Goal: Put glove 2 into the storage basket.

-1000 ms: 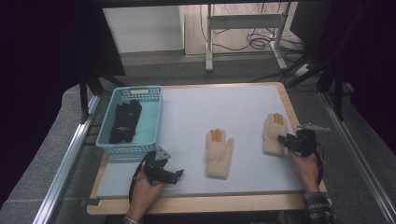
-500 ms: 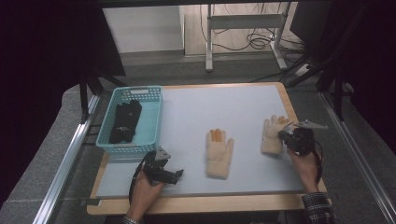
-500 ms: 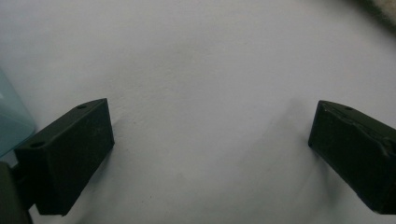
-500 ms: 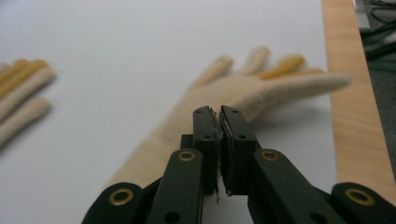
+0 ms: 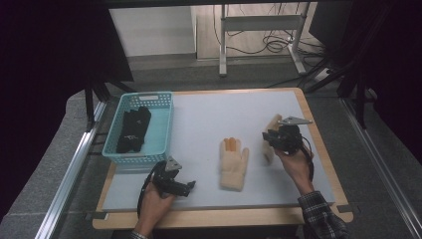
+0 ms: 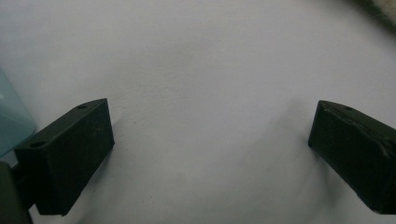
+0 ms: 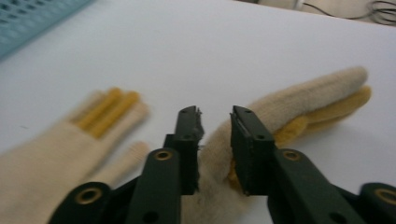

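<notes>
High view: right gripper [image 5: 270, 139] at table's [image 5: 209, 119] 3 o'clock, forearm from 5 o'clock, jaws aimed 9 o'clock. Held glove [image 5: 271, 137] long axis 12–6; second glove [image 5: 234, 162] mid-table.

Left gripper view: left gripper [image 6: 210, 154] released wide over bare table.

Right gripper view: jaws just widened, pinching glove [image 7: 280, 116] cuff; fingertips toward 2 o'clock.

High view: fixed above near table edge, faces forward and down, far enough to take whole white table [image 5: 219, 114], basket [image 5: 140, 130], floor beyond. Left gripper view: rides low, close over bare table [image 6: 205, 65], looks out between own wide-set fingers [image 6: 70, 158]; basket corner [image 6: 11, 121] just outside one finger. Right gripper view: very near, looks along own fingers [image 7: 247, 144] at folded glove [image 7: 308, 102] between and beyond them; flat glove [image 7: 70, 135] beside. Shared with high view: both gloves [image 5: 235, 162], basket edge, table top.
</notes>
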